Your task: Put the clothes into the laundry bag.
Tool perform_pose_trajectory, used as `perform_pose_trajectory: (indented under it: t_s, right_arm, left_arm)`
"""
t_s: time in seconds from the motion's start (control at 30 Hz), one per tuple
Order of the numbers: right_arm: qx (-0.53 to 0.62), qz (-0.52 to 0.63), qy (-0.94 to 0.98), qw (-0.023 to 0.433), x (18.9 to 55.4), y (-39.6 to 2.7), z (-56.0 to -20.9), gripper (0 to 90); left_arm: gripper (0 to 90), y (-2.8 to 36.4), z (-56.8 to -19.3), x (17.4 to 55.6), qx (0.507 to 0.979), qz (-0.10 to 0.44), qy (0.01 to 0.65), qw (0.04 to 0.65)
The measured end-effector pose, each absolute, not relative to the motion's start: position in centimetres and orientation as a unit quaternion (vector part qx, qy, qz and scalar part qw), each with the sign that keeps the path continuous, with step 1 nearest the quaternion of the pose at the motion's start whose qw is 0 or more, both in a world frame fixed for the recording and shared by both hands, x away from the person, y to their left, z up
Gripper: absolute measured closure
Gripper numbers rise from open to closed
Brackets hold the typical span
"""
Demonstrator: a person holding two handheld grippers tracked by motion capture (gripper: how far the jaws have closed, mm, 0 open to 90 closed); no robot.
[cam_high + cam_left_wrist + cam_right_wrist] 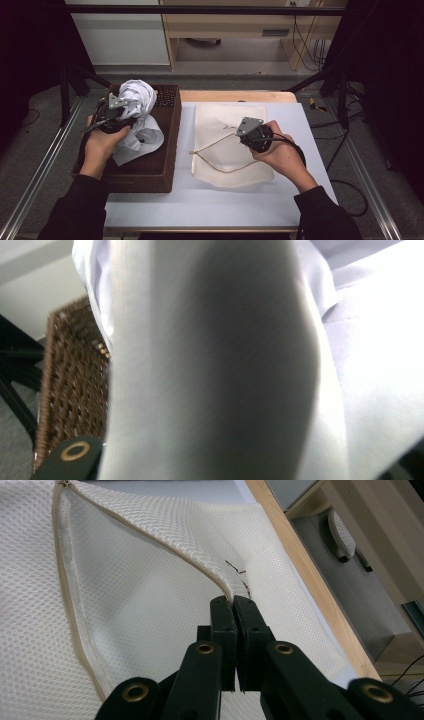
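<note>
At frame centre, the right claw (233,602) pinches the mesh bag (220,125) mouth open; at left, the left claw (122,116) grips white cloth (137,100) above the basket (150,175), apparently for bagging.

No legible text, label, brand, number or sign is found on any surface. A small dark mark is noted on the mesh laundry bag (150,605) near its zip edge, in the right gripper view and the high view; it cannot be read as lettering.
</note>
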State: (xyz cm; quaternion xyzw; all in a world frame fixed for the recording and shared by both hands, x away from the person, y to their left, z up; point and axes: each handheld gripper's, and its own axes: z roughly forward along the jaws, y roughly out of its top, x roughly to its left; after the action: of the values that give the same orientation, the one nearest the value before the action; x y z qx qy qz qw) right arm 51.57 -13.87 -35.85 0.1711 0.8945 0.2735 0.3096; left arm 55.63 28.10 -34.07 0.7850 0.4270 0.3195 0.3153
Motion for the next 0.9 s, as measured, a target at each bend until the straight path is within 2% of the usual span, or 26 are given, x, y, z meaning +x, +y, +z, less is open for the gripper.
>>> perform_pose_trajectory:
  t_s: [0.43, 0.6, 0.9]
  right_arm:
    - [0.179, 0.276, 0.894, 0.305, 51.8, -14.2, -35.7, 88.3]
    - [0.181, 0.278, 0.894, 0.302, 51.9, -14.1, -35.5, 88.3]
    - [0.185, 0.282, 0.894, 0.293, 52.1, -14.3, -35.4, 88.3]
  left_arm:
    - [62.0, 27.5, -29.0, 52.8, 0.766, 0.341, 0.399, 0.371]
    - [62.0, 25.9, -26.2, 50.9, 0.769, 0.343, 0.372, 0.39]
    - [61.9, 22.7, -23.8, 48.4, 0.78, 0.332, 0.332, 0.413]
